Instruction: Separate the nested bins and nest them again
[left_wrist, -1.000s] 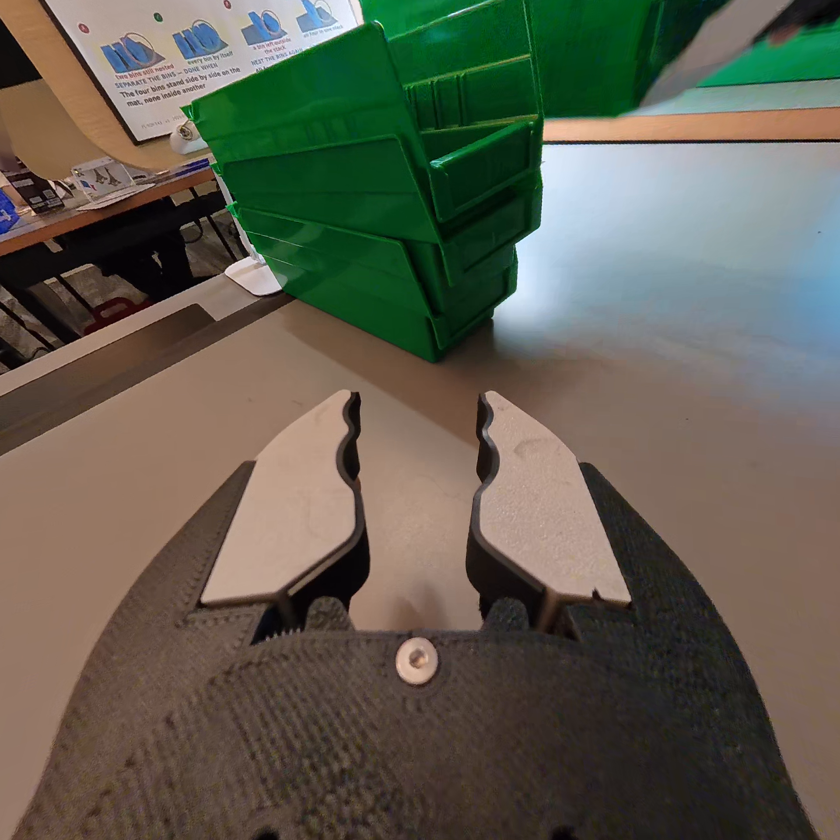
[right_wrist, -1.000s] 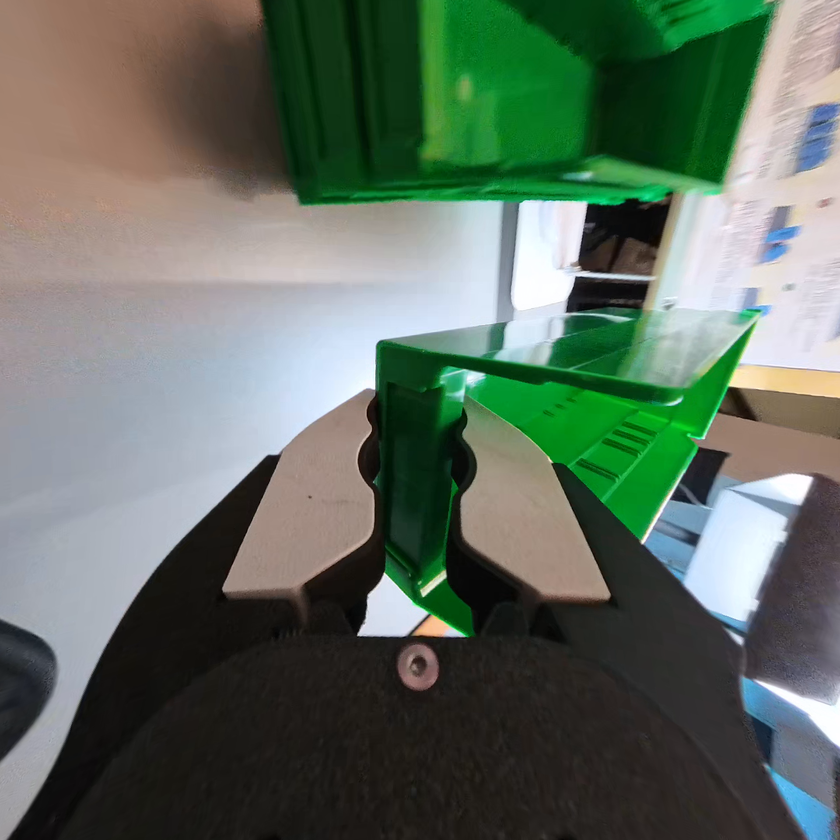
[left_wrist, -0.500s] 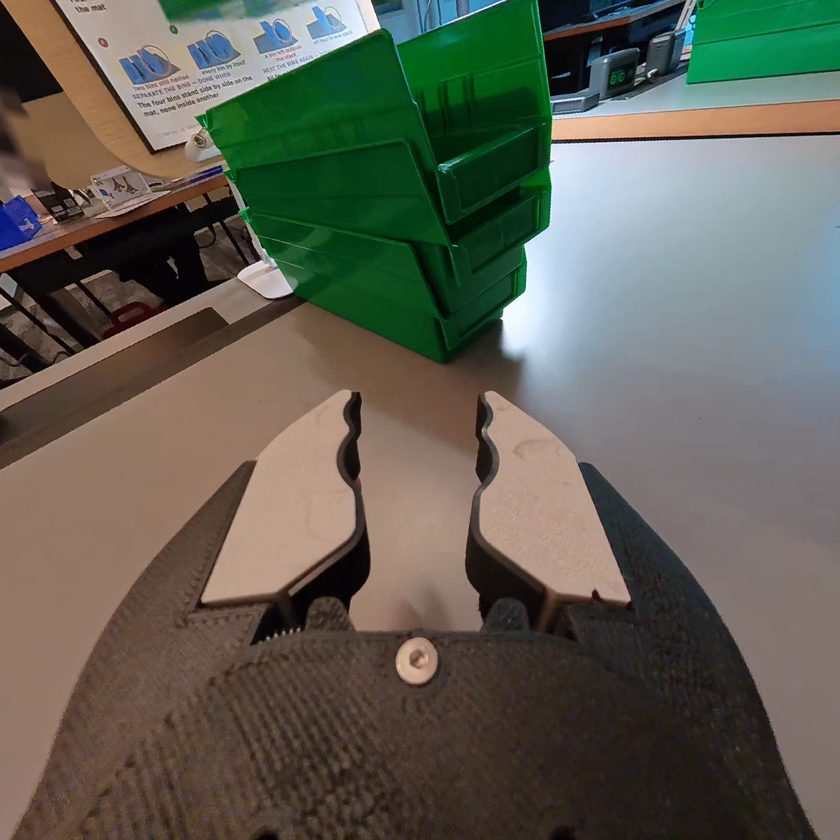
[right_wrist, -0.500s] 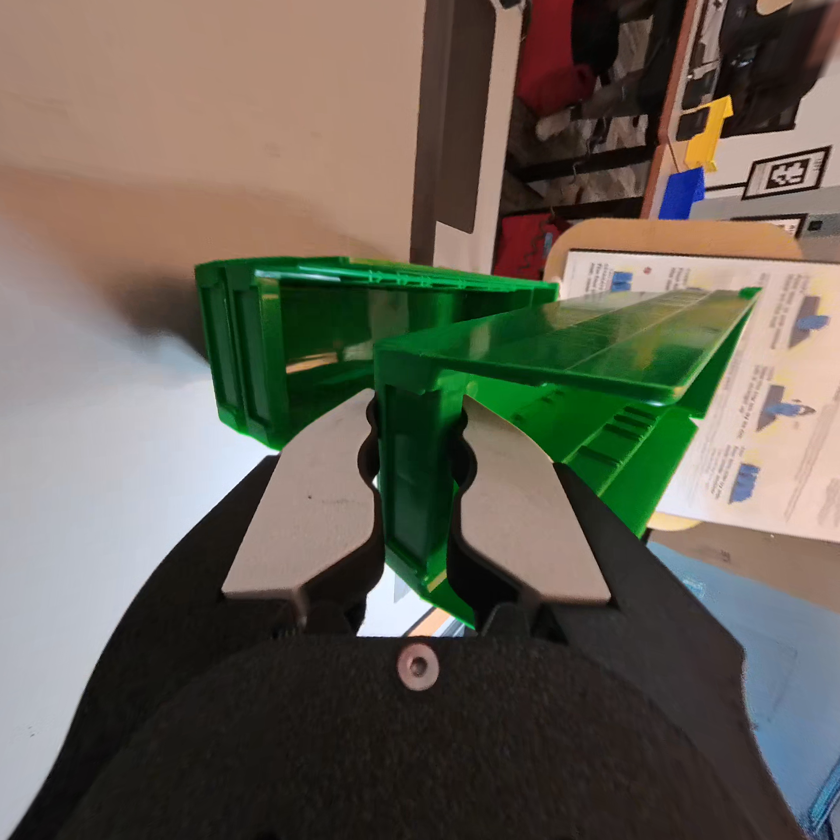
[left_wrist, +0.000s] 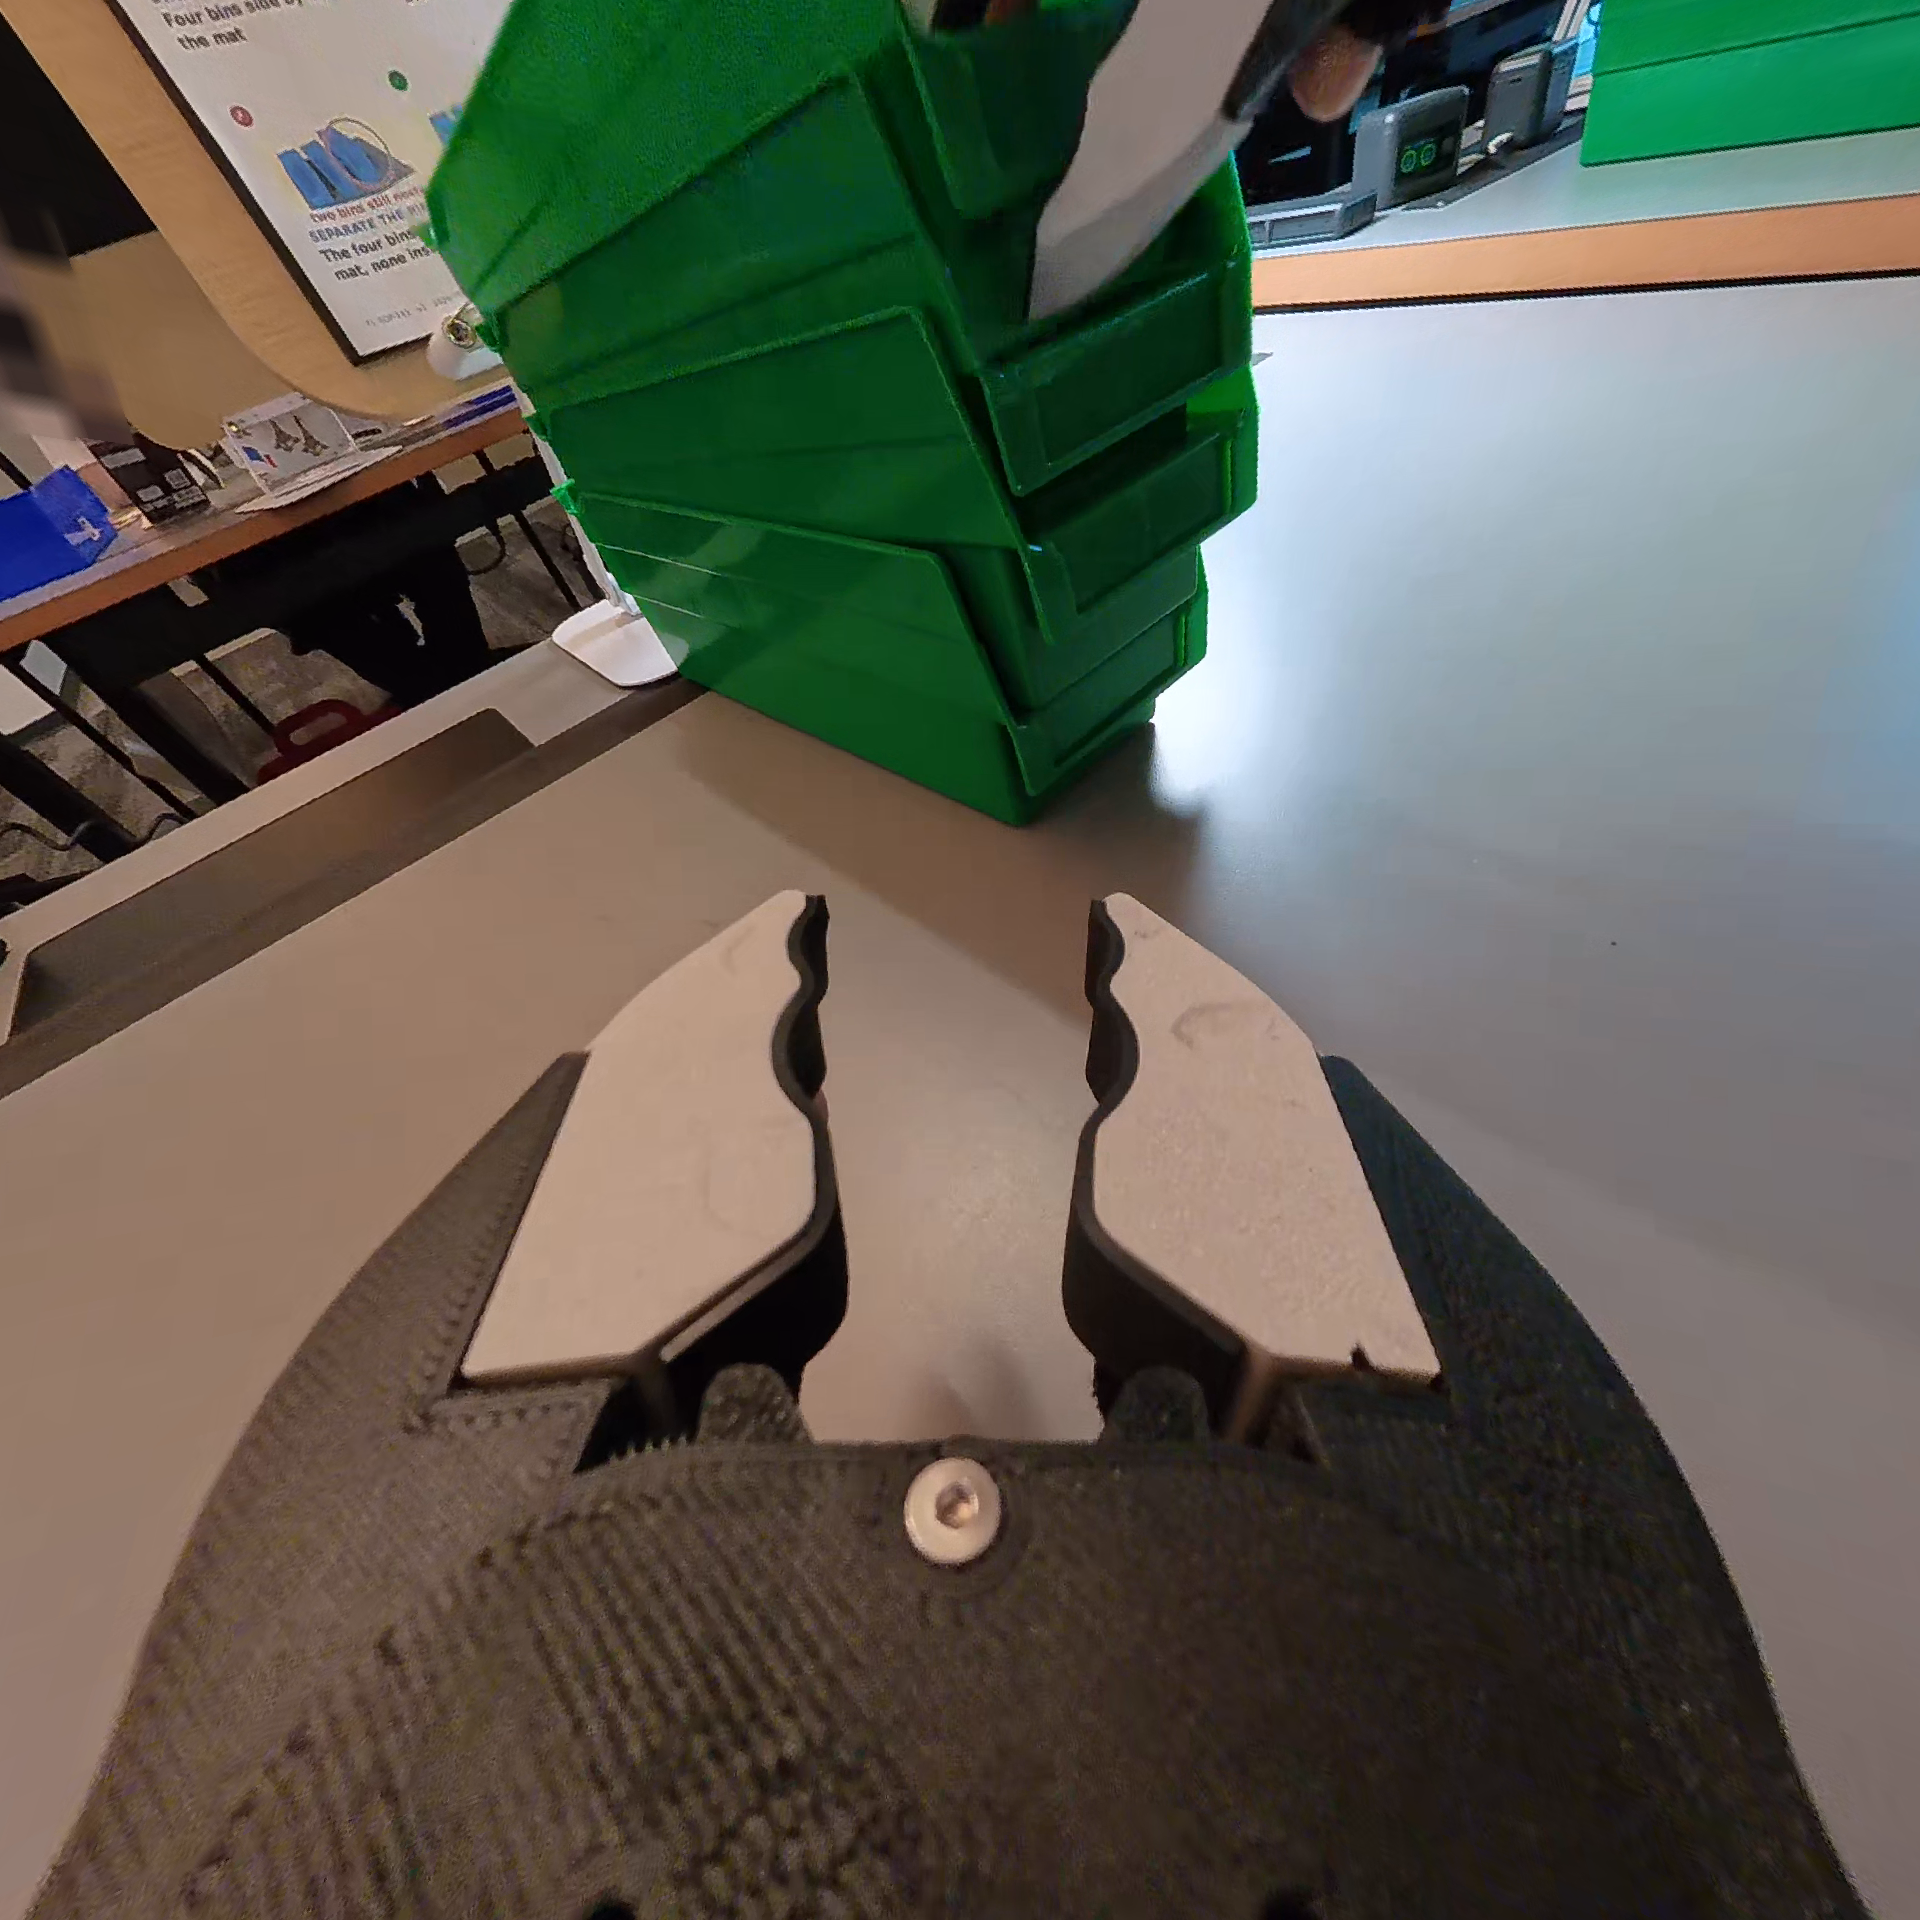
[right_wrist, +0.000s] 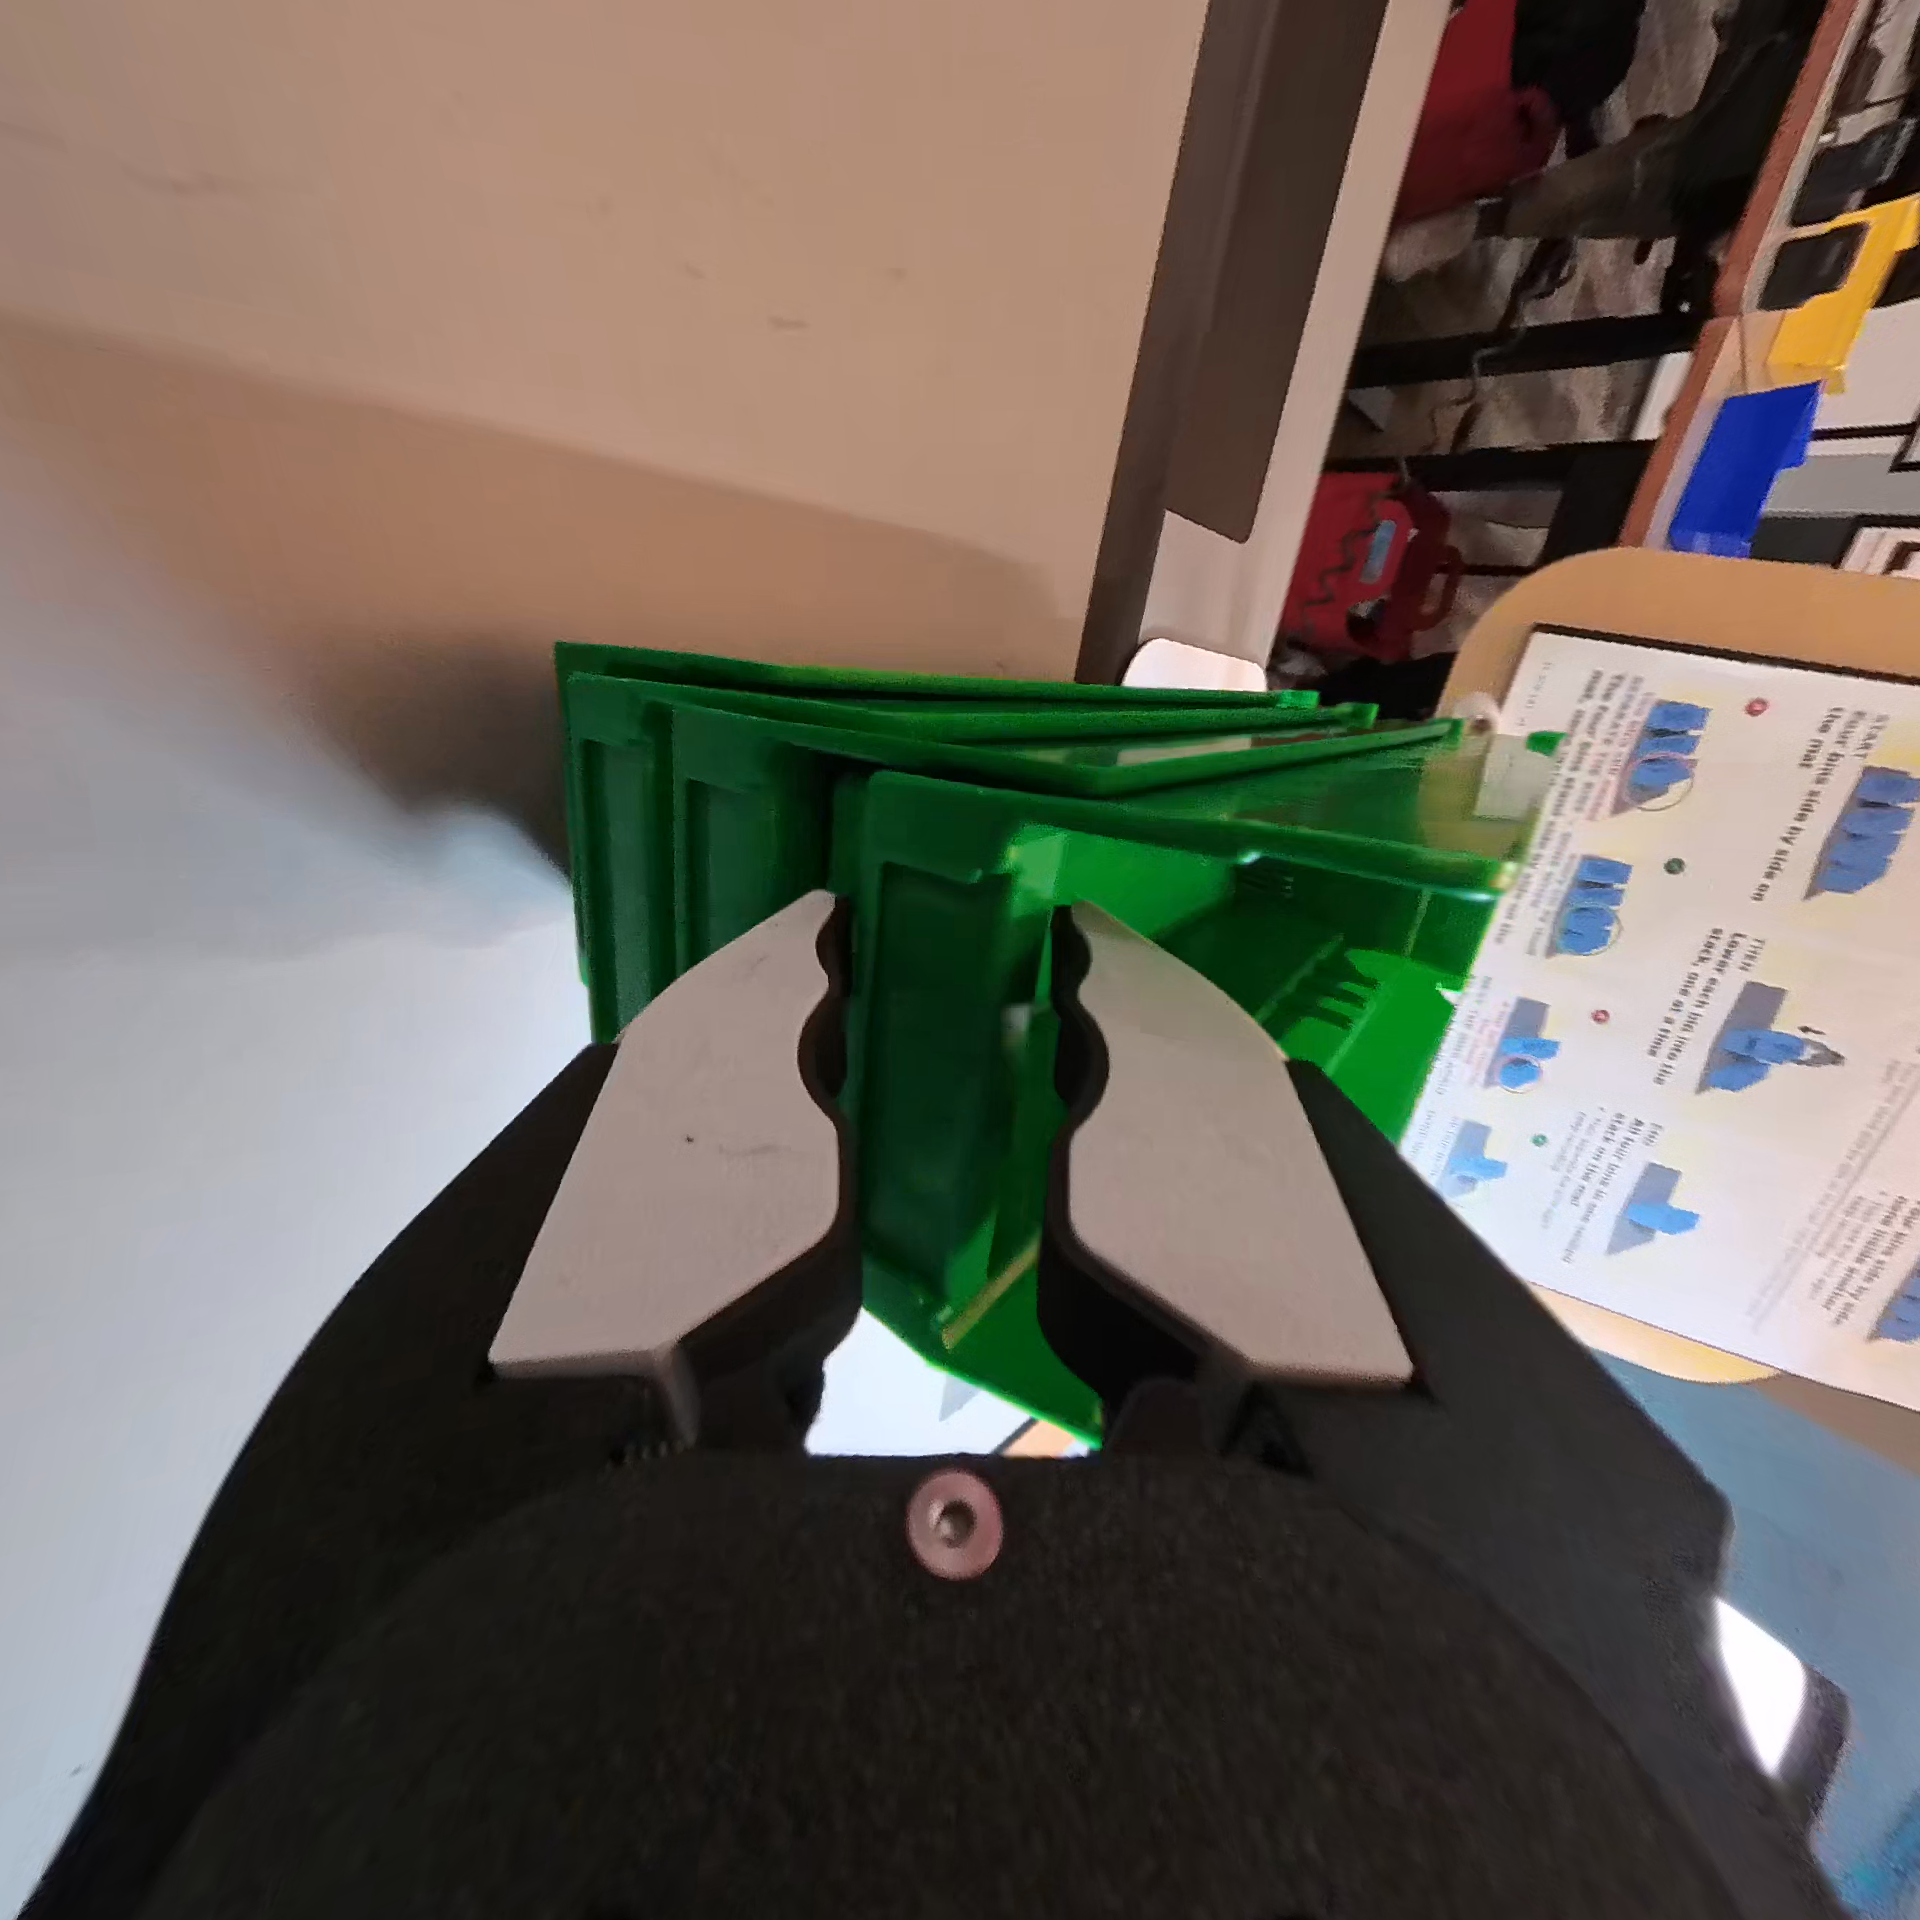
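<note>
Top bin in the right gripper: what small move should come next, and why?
Probably lower the top bin a little further until it seats, then open. The right gripper is shut on its front lip, and the bin sits tilted, high on the stack, seemingly not fully nested. The left gripper hovers open over the table, holding nothing.

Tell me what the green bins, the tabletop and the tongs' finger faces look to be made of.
Green bins: glossy moulded plastic, seemingly; thin walls glow where light passes.
Tabletop: smooth grey surface with soft reflections, perhaps laminate or a mat.
Left tongs finger faces: matt pale grey, faintly grainy, on black ribbed bodies that look 3D-printed.
</note>
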